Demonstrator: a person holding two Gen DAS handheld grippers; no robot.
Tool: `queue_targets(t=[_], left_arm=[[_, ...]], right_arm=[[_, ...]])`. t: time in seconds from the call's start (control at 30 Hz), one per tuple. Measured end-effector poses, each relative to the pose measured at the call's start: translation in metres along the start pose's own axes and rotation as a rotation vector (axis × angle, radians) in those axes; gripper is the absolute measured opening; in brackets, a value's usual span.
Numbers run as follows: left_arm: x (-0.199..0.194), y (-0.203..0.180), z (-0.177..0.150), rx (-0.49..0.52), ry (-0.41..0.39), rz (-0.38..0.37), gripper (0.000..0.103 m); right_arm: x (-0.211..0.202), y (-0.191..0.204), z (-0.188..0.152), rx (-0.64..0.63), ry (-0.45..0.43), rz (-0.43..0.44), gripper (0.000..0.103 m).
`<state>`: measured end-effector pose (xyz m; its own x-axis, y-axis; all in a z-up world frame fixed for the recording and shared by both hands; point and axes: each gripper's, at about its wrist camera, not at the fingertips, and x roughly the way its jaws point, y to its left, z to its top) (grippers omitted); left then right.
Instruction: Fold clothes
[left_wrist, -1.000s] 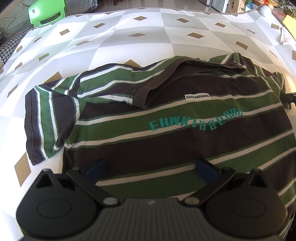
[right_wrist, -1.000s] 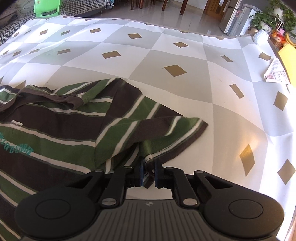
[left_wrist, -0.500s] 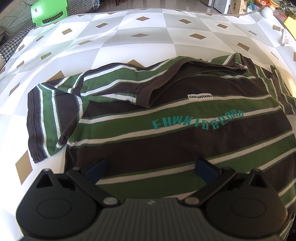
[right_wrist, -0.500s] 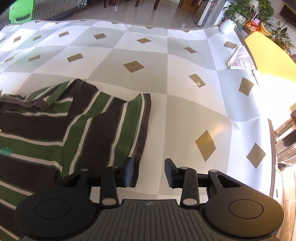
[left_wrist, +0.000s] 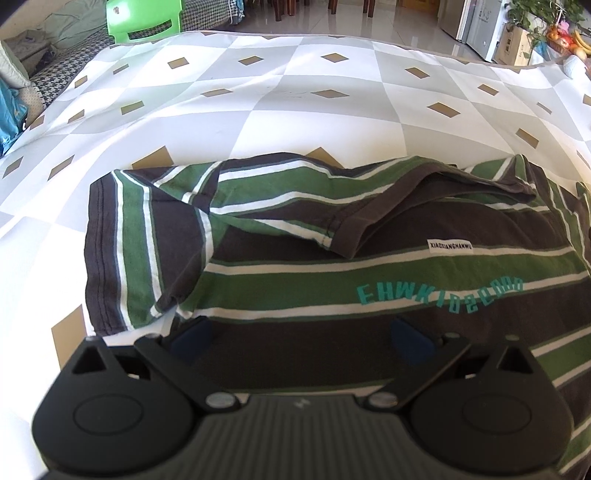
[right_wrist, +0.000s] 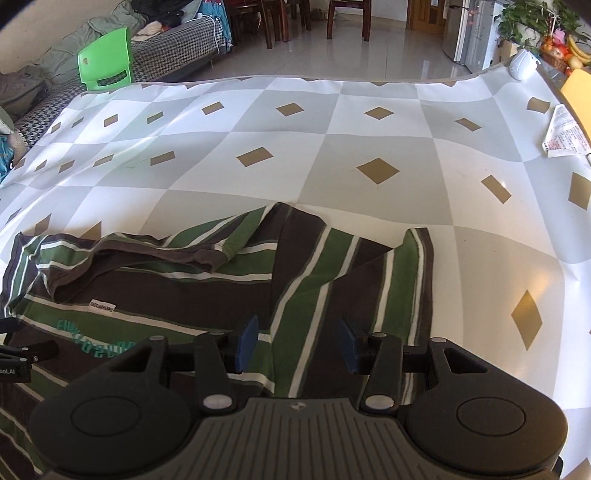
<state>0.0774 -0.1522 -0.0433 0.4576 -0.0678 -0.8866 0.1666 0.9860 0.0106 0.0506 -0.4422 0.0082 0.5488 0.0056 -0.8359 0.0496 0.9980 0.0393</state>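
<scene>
Shirt (left_wrist: 369, 295) first: we have it spread flat on the checked tablecloth (left_wrist: 295, 110), collar toward the far side and chest lettering toward us, because a flat start gives straight fold lines. It takes up the near half of the cloth, with bare checks beyond it.

We hold our right gripper (right_wrist: 299, 343) above the right sleeve (right_wrist: 399, 280), which lies smoothed out at the shirt's right edge. Its jaws have just been opening; they stand apart now, and nothing is between the blue pads (right_wrist: 248, 343). We judge the sleeve is let go and left flat so it can be turned inward cleanly.

Our left gripper (left_wrist: 299, 336) hangs over the near left part of the body, jaws wide apart and empty, pointed down at the fabric. The left sleeve (left_wrist: 136, 251) lies just beyond its left finger, spread outward but a little rumpled where it meets the shoulder. We keep this gripper low and open so it can take that sleeve or the side seam next.

A folded paper (right_wrist: 565, 136) sits far right, well apart from the shirt.
</scene>
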Motion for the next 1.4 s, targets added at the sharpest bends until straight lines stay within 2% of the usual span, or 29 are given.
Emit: queue_targets(t=[0.23,0.4,0.83,0.93,1.1,1.4], left_arm=[[0.009,0.004,0.005,-0.036,0.004,0.015,0.103],[0.017,0.007,0.006,-0.043,0.004,0.022,0.103],[0.020,0.011,0.006,-0.037,-0.003,0.018,0.103],[0.018,0.011,0.005,-0.025,-0.004,0.021,0.103],[0.015,0.007,0.005,0.003,-0.010,0.036,0.103],[0.008,0.003,0.007,0.105,-0.042,0.070,0.103]], right_arm=[[0.019,0.014,0.002,-0.026,0.033,0.002,0.046],[0.035,0.006,-0.005,-0.013,0.125,-0.078,0.048],[0.032,-0.005,-0.009,-0.036,0.136,-0.140,0.051],[0.027,0.000,-0.006,-0.040,0.127,-0.117,0.051],[0.015,0.014,0.001,-0.065,0.054,-0.047,0.051],[0.016,0.038,0.011,-0.111,0.036,-0.003,0.051]])
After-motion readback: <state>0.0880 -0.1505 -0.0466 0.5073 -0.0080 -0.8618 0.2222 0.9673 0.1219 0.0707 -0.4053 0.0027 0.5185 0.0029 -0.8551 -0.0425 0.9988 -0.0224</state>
